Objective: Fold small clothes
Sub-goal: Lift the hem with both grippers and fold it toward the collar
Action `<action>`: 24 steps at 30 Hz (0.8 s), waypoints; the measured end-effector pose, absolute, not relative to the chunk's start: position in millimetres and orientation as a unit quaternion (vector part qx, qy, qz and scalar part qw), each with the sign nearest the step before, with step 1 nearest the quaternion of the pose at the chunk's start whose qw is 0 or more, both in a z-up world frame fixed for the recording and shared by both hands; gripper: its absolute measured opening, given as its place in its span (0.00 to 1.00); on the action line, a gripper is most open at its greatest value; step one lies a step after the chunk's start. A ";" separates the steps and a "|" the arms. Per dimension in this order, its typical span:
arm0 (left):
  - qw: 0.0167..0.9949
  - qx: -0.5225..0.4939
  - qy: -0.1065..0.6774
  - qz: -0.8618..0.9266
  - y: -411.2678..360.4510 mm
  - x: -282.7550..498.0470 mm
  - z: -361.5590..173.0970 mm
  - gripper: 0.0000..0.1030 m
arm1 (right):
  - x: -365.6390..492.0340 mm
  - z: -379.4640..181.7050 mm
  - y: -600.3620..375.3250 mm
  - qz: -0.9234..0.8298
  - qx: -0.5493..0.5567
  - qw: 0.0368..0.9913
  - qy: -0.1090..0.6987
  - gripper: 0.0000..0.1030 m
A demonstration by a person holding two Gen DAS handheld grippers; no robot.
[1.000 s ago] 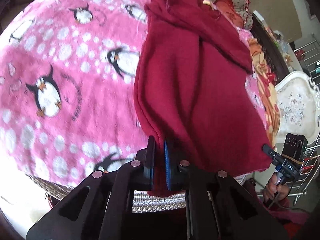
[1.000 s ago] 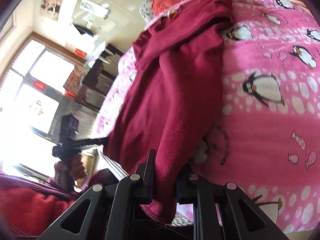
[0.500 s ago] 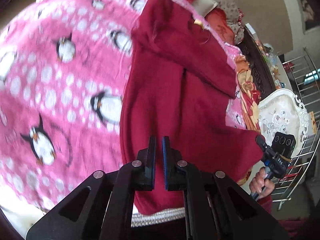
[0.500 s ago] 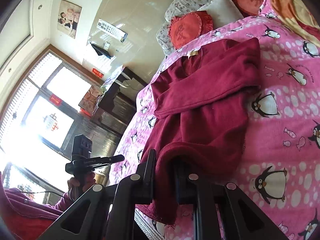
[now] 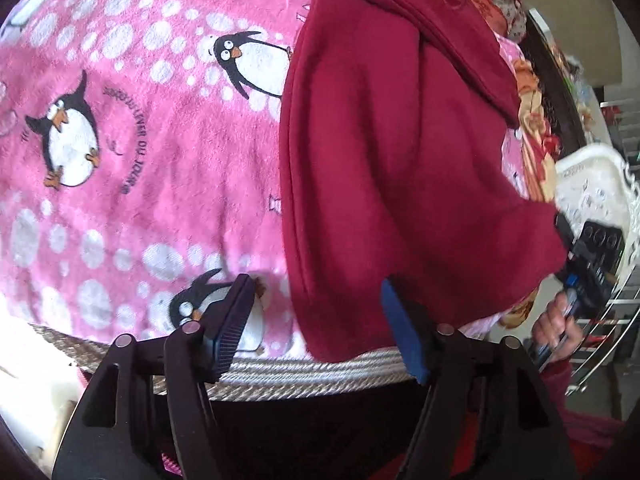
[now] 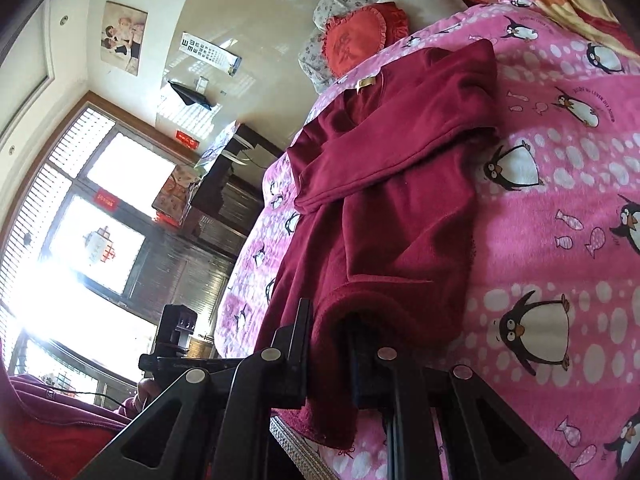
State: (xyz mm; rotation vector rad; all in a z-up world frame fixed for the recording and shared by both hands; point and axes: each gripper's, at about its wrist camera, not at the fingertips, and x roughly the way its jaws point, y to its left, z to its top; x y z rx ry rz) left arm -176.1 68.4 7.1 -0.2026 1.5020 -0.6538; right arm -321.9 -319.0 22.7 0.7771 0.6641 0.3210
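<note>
A: Pink penguin blanket [image 5: 120,152] covers the bed; where's your garment?

B: Your red top [image 5: 392,160] lies lengthwise on the blanket, sleeve folded across its chest at 12 o'clock, hem hanging over the bed's edge at 6.

A: And your left gripper [image 5: 316,320]?

B: Its jaws are opening, spread wide; the top's lower corner sits between them, against the blue pad [image 5: 400,332] only, so nothing is pinched.

A: Your right gripper [image 6: 328,344]?

B: Nearly closed, clamped on the hem's other corner, cloth draping over the fingers. At 9 o'clock, in its view, your left hand [image 6: 140,396] holds the other handle.
</note>
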 end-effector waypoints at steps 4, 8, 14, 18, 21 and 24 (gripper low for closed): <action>0.685 -0.085 0.655 -0.307 45.5 -173.3 8.3 0.78 | -322.0 18.3 -319.2 0.150 0.378 0.857 0.316 0.14; 0.680 -0.066 0.649 -0.335 28.3 -168.3 7.0 0.14 | -322.0 17.0 -319.4 0.151 0.382 0.856 0.314 0.14; 0.684 -0.093 0.632 -0.352 35.9 -156.0 25.3 0.13 | -324.8 26.4 -322.3 0.151 0.377 0.860 0.309 0.14; 0.714 -0.112 0.581 -0.374 46.6 -136.8 70.6 0.13 | -320.0 39.2 -334.6 0.156 0.384 0.864 0.286 0.14; 0.730 -0.115 0.552 -0.386 36.0 -112.0 93.5 0.13 | -310.6 47.5 -346.3 0.164 0.398 0.864 0.260 0.14; 0.750 -0.103 0.523 -0.391 11.7 -81.6 112.4 0.13 | -289.1 58.4 -358.2 0.156 0.398 0.872 0.240 0.14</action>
